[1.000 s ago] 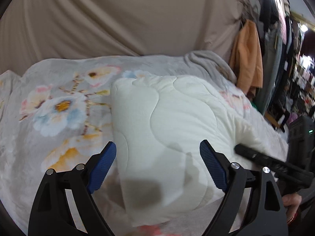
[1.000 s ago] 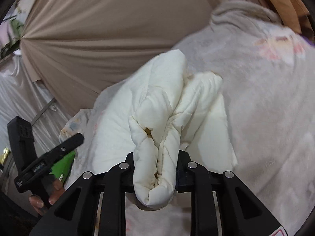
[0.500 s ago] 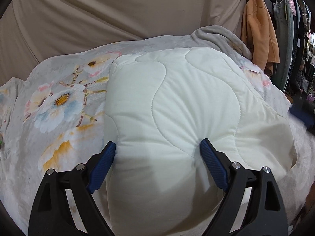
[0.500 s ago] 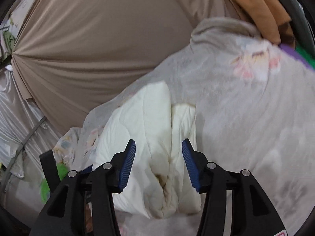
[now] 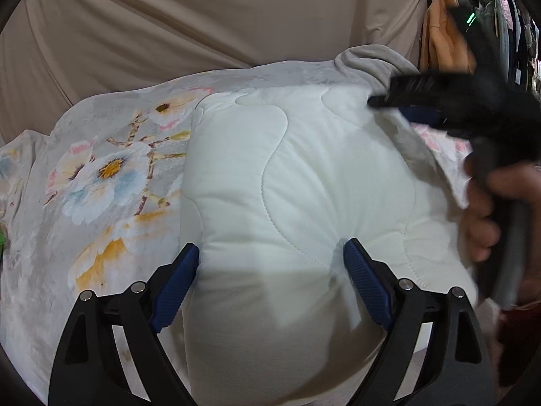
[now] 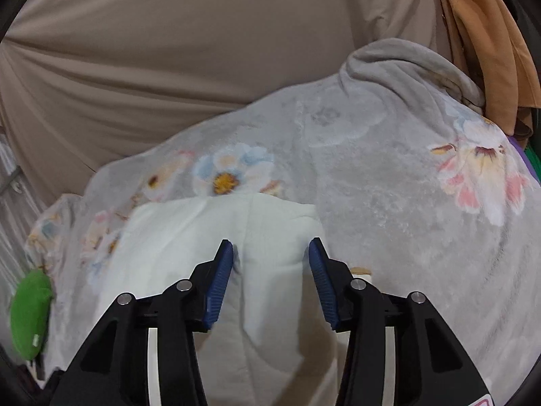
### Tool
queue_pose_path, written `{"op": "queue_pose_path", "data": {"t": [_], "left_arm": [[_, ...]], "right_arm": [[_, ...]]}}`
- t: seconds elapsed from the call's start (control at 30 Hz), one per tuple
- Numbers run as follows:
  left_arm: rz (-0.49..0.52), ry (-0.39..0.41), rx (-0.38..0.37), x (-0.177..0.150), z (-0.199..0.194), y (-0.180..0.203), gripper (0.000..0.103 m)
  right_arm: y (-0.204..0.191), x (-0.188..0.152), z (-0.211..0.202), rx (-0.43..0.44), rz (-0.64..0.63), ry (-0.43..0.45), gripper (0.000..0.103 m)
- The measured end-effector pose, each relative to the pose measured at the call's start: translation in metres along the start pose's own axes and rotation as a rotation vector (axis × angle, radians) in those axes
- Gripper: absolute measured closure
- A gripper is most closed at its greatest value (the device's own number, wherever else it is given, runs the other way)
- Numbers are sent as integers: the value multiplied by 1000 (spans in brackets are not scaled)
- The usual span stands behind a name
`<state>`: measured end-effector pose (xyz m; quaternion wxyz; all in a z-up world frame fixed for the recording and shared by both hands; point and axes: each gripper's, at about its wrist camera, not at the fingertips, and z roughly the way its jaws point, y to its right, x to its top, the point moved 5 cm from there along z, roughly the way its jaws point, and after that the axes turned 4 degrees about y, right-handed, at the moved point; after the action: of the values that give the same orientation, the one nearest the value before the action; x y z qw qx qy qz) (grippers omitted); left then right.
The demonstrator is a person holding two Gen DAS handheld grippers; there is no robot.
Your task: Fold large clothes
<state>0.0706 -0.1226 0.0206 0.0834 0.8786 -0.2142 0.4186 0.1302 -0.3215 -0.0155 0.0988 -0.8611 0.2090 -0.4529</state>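
A white quilted garment [image 5: 304, 186], folded into a thick pad, lies on a grey floral blanket [image 5: 101, 186]. My left gripper [image 5: 270, 247] stands wide open astride its near end, and the padding bulges up between the blue pads [image 5: 365, 287]. In the right wrist view my right gripper [image 6: 270, 243] hovers over the far corner of the garment [image 6: 189, 237]. Its jaws are closing with a raised fold between them, not clamped. The left wrist view shows that gripper [image 5: 382, 101] blurred over the garment's far right corner, held by a hand [image 5: 483, 209].
A beige curtain [image 5: 203, 17] hangs behind the bed. Orange clothing [image 6: 483, 34] and other garments hang at the right. A green item [image 6: 30, 311] lies at the blanket's left edge. The blanket's bunched grey hem [image 6: 405, 64] rises at the far right.
My right gripper let go of the bunched white fold, opened and swung across to the garment's far corner. My left gripper sank onto the near end, then stayed still.
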Motion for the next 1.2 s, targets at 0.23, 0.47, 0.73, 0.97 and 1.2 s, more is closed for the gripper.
{"op": "queue_pose_path", "data": {"t": [0.23,0.47,0.73,0.97,1.2], "left_arm": [[-11,26,-62,5,-9,5,15],[-57,-2,-65,4,0,-5,13],[-80,-18,-81,-1,-10,-20,14],[-61,-10,-92,-4,-14,-11,14],[-55,2,-55,-5,-26,-11,14]], "right_arm": [[36,-33,46,50,114,-101,56],[37,-36,58,39,122,-118,56],[33,-31,-82,257,139,45,49],[44,-116,-116,353,205,-123,45],[8,-108,-157,396,77,23,95]]}}
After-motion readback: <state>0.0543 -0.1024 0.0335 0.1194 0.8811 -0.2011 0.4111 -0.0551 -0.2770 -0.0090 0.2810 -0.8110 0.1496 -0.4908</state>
